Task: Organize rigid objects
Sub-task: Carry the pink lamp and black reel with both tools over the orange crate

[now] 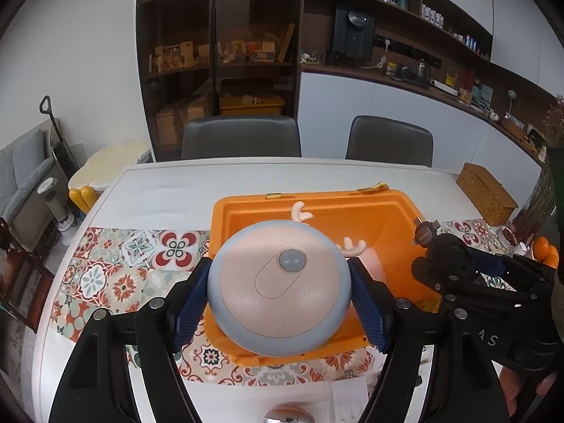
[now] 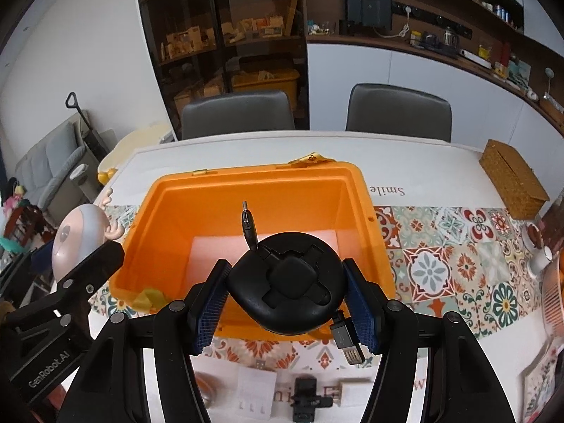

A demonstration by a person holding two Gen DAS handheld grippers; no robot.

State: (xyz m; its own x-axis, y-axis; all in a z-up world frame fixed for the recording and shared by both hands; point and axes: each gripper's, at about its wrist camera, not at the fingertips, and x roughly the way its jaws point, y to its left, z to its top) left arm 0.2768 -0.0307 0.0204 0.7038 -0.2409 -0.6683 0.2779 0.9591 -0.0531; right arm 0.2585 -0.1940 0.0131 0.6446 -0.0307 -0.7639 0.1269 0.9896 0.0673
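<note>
Nearest us, our left gripper [image 1: 278, 303] is clamped on a round pink-and-grey toy [image 1: 280, 289] with antlers, held over the near rim of the orange bin [image 1: 352, 204]. Our right gripper [image 2: 285, 303] is clamped on a black cable reel [image 2: 287, 278], above the same open bin. Beyond lie the tiled mat [image 2: 440, 246], a wicker box [image 2: 513, 179] and two grey chairs [image 1: 241, 137].

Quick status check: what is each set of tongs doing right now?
Left tongs: closed on the round antlered night light, above the orange bin.
Right tongs: closed on the black retractable cable reel.
</note>
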